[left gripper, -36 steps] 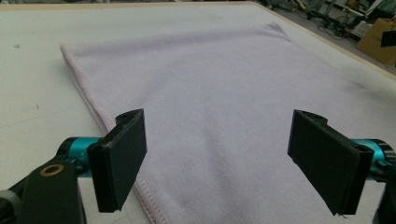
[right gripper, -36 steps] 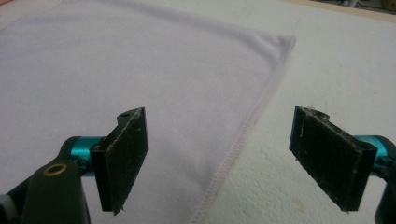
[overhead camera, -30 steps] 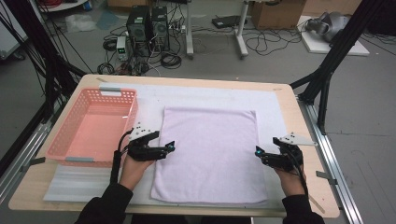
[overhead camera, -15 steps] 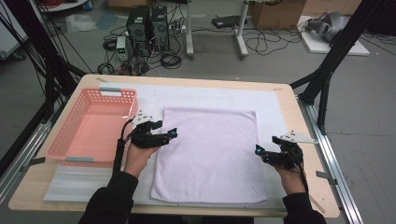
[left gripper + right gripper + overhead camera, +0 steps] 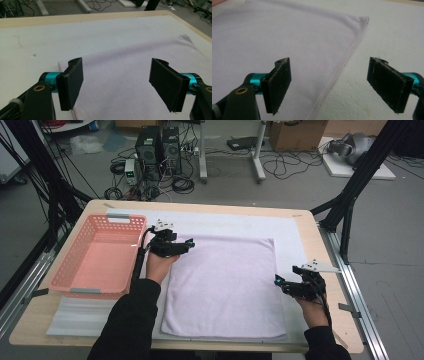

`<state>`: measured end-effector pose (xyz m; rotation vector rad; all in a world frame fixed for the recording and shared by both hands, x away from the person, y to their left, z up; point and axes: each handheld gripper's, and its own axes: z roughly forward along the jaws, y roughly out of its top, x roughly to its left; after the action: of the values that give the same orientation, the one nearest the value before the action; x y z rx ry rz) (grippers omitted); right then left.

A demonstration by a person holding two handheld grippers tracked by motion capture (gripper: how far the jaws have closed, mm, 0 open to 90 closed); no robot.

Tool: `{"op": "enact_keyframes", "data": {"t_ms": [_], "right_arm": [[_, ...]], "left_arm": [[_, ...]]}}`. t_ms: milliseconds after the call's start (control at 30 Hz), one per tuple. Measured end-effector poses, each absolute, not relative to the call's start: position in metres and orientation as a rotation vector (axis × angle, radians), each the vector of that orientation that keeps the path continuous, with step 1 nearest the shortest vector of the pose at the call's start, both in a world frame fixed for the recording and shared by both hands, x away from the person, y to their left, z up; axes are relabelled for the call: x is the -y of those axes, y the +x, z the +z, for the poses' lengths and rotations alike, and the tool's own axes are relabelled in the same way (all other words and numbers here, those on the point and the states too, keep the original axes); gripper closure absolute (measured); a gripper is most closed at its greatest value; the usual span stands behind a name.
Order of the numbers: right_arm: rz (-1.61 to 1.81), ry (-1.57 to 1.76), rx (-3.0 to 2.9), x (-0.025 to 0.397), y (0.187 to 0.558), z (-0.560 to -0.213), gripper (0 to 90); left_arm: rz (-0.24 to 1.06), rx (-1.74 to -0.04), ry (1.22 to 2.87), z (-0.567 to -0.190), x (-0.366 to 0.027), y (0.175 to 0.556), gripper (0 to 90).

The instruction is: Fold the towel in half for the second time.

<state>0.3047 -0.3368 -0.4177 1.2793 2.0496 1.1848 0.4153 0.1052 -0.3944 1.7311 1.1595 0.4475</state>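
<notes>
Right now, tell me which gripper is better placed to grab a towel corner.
Left. The left gripper is open at the towel's far left corner, which lies between its jaws in its own view. The right gripper, also open, straddles the right hem partway along, short of the far right corner.

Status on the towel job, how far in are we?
Early. Done: the lilac towel lies spread flat on the white mat, no fold in it. In hand: the left gripper hovers open at the towel's far left corner, jaws astride the edge; the right gripper is open at the right hem, roughly mid-edge. Neither has gripped cloth. Left: grasping and whatever follows; the pink basket holds nothing.
</notes>
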Motion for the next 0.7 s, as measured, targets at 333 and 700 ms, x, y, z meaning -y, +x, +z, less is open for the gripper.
{"op": "enact_keyframes", "data": {"t_ms": [333,700], "right_arm": [[1.201,1.281,-2.056,0.336,0.306,-0.417,18.5],[1.208,1.291,-2.054,0.338,0.307,-0.418,18.4]], "left_arm": [[0.497,-1.255,1.776,-0.41,-0.106,0.451,34.6],[0.536,-1.295,1.812,-0.432,-0.112,0.47,42.7]]}}
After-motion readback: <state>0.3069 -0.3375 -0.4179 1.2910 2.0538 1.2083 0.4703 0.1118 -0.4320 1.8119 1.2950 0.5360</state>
